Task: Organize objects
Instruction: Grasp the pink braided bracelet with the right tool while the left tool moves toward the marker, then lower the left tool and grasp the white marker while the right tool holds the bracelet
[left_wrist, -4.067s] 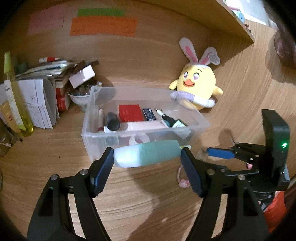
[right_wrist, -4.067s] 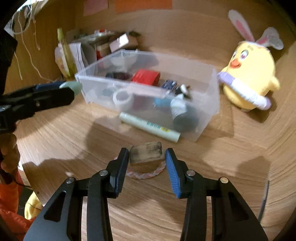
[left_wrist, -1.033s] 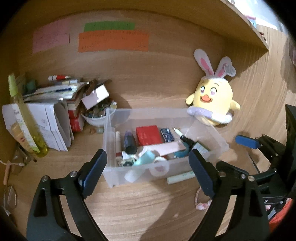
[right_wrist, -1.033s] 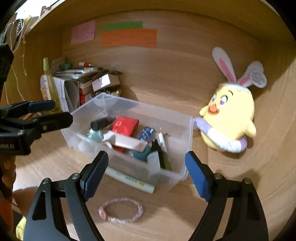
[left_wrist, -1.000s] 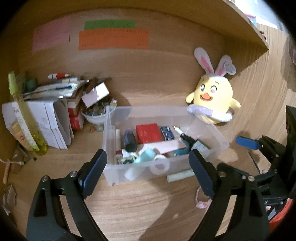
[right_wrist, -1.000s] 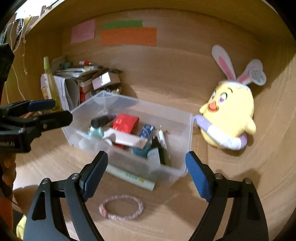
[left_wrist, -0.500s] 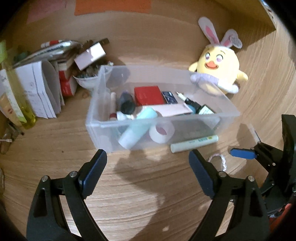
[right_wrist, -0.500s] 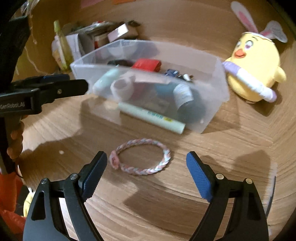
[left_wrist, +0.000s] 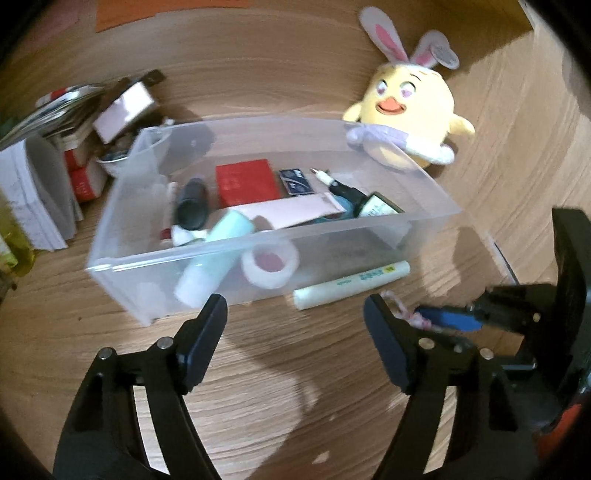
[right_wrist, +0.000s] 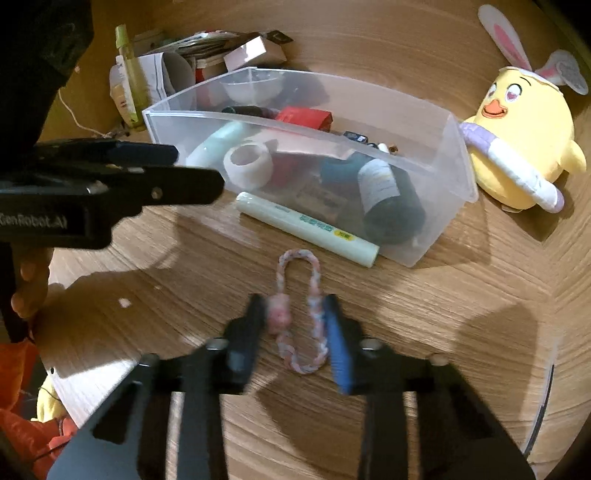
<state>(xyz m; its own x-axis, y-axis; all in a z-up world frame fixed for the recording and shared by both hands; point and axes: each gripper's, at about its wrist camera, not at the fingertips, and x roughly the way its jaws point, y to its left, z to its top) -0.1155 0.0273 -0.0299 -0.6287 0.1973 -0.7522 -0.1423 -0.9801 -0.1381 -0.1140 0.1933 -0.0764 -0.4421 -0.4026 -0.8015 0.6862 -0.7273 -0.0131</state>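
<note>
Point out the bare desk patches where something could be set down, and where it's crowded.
Bare wood lies in front of the clear bin, around the left hand-held gripper, and right of the braided bracelet, before the plush chick. Crowded: inside the bin, the paper stack beside it, and the strip holding the pale green tube.

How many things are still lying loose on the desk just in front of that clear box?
2: the pale green tube lies against the clear box, and the braided bracelet is squeezed between the closing right claw.

You have one clear bin, one braided bracelet, one pale green tube on the desk, one tape roll, one chick plush, and two tongs.
</note>
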